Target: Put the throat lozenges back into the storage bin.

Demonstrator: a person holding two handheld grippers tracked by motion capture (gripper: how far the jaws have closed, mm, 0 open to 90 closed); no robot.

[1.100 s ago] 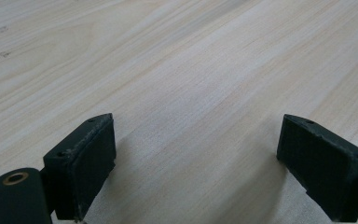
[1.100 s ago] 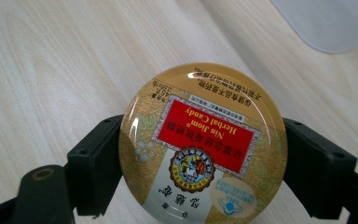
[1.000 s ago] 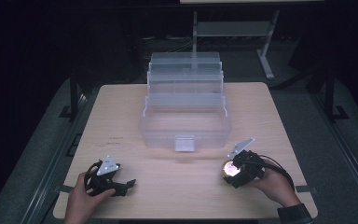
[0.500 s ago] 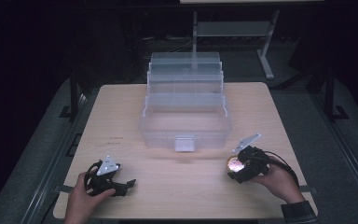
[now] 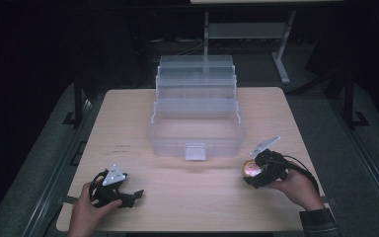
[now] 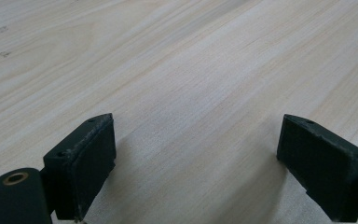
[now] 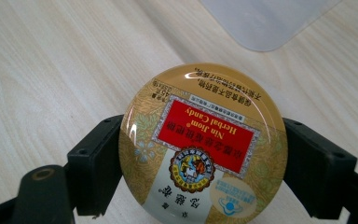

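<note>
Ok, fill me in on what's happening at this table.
A person sits at a wooden table with a gripper in each hand. The right gripper is shut on a round gold candy tin with a red label, holding it just above the table near the front right corner of a clear plastic tiered box, which stands open in the middle. The left gripper is open with nothing between its jaws, low over the near left part of the table.
</note>
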